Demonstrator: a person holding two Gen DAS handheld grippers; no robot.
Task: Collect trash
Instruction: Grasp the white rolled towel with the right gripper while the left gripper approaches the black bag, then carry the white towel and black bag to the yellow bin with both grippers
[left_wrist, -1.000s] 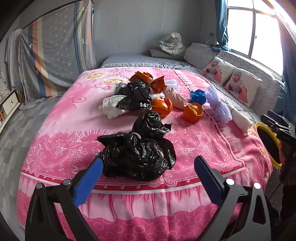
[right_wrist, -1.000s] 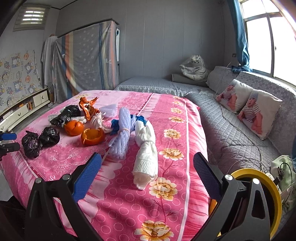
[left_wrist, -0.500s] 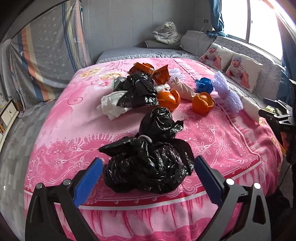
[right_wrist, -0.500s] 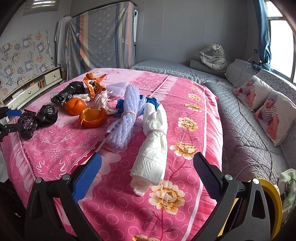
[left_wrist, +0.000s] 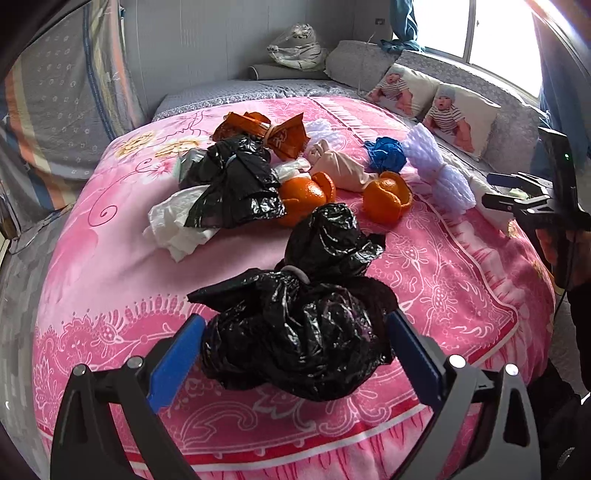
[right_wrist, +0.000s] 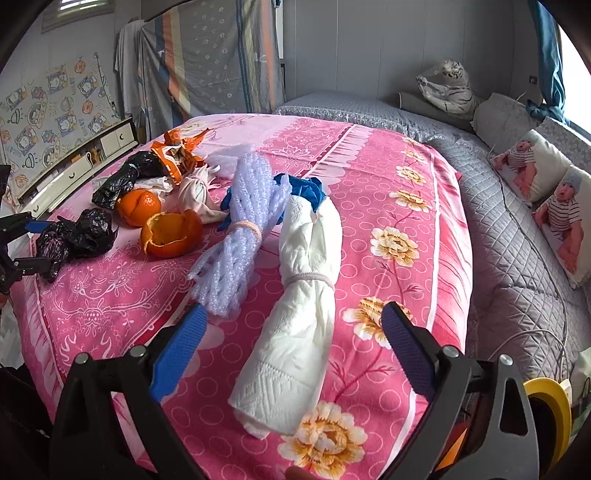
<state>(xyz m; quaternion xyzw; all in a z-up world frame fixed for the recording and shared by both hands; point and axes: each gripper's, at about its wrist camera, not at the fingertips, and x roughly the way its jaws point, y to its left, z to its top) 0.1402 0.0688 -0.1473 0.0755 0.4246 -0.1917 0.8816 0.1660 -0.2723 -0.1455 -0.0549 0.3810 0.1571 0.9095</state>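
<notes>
The left gripper (left_wrist: 295, 345) stands wide open with the nearest black bag bundle (left_wrist: 303, 332) between its blue pads, which sit just beside the crinkled plastic without visibly pressing on it, so nothing is gripped yet. The right gripper (right_wrist: 291, 332) is also open, its jaws having just been closing a little, and the rolled white paper bundle (right_wrist: 295, 328) lies between them untouched by the pads. Beyond the left gripper, the rest of the trash is spread over the pink bedspread (left_wrist: 110, 280): a second black bag (left_wrist: 236, 184) lying on crumpled white paper (left_wrist: 173, 225), two pieces of orange peel (left_wrist: 386, 201), an orange foil wrapper (left_wrist: 266, 131), a beige tied bundle (left_wrist: 340, 166), a blue wad (left_wrist: 386, 155) and a lavender foam net (right_wrist: 240, 236) tied with a band, just beside the white roll. By my reading the collecting has barely begun: every piece in view lies on the bed and both grippers are only lining up their first picks. The one likely container is a yellow-rimmed bin (right_wrist: 546, 406) at the bed's edge, near the right gripper; its inside is mostly hidden, so I cannot tell what it holds.
</notes>
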